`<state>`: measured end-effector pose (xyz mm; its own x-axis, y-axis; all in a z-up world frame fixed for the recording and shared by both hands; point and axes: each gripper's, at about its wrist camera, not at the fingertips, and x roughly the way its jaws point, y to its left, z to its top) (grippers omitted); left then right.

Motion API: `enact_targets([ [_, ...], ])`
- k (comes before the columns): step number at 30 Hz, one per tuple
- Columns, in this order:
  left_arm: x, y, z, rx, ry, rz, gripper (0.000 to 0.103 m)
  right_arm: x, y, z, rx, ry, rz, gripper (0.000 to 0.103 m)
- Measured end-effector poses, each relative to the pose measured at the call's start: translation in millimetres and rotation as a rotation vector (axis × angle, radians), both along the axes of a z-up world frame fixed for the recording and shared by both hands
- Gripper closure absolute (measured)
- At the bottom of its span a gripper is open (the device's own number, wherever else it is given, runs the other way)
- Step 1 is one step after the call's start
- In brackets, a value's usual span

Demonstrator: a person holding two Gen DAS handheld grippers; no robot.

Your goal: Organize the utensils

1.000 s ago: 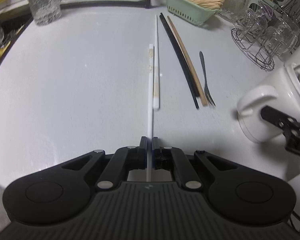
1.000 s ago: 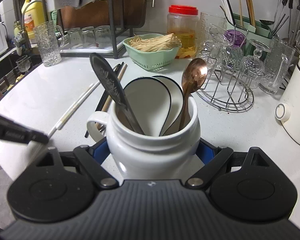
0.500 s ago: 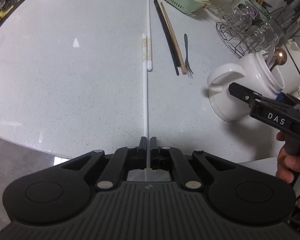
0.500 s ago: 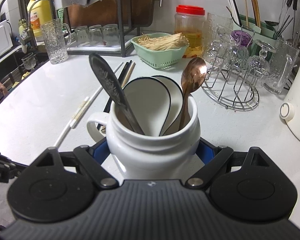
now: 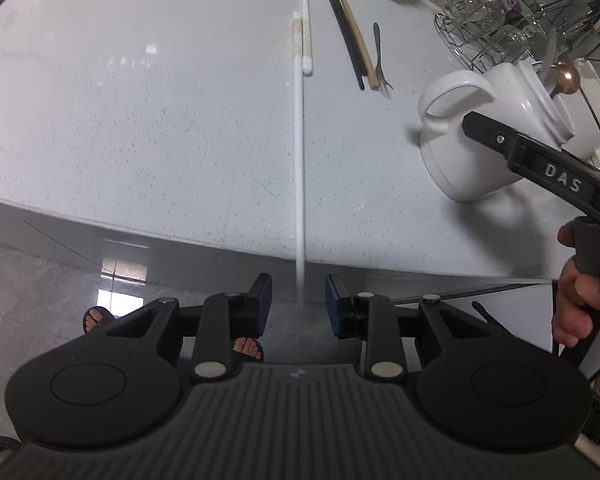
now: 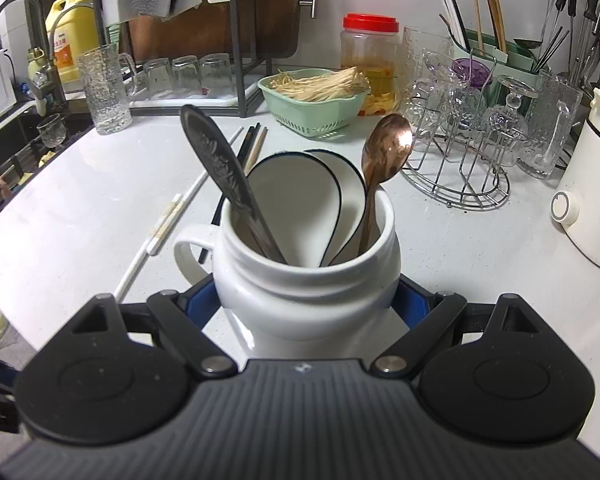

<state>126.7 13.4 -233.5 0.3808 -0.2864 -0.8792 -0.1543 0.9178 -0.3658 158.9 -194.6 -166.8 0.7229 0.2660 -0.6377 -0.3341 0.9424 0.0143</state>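
L gripper (image 5: 298,306) open, white chopstick (image 5: 299,168) btwn jaws

The jar (image 6: 308,280) is glossy white ceramic, smooth all over. Inside it stand a dull grey metal spoon handle (image 6: 216,168) with an embossed pattern, a shiny copper-coloured spoon (image 6: 386,152) and two glazed white spoons (image 6: 300,196). Left of the jar, the counter (image 5: 140,120) looks like pale speckled stone, faintly glossy, bearing a smooth white plastic-looking chopstick (image 5: 299,160).

left gripper (image 5: 298,304): jaws now apart, earlier clamped on white chopstick (image 5: 299,152) | chopstick: freed, blurred near end past counter edge | left view: backs off, floor now visible
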Motion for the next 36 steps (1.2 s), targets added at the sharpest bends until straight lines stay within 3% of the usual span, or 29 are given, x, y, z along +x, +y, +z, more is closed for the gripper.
enact_targets([
  [2,3.2,-0.8,-4.8,0.011,0.004,0.020,0.072,-1.6,0.6,0.3,-0.002,-0.001,0.010,0.012],
  [4,5.2,-0.1,-7.4,0.017,0.009,0.043,0.090,-3.1,0.5,0.4,-0.002,-0.002,0.018,0.012],
  [6,3.4,-0.1,-3.4,0.017,-0.010,0.047,0.098,-4.9,0.3,0.0,-0.002,-0.004,0.023,0.012],
  [10,-5.9,-6.6,19.8,0.067,-0.084,0.023,0.099,-7.8,-0.4,-0.8,0.002,-0.011,0.026,0.012],
  [25,-12.4,-1.4,139.1,0.215,-0.411,0.107,0.099,-8.9,-1.5,-2.2,0.006,-0.024,0.032,0.012],
  [36,-2.5,-5.3,173.9,0.280,-0.546,0.145,0.099,-12.9,0.6,-2.7,0.004,-0.034,0.070,0.012],
])
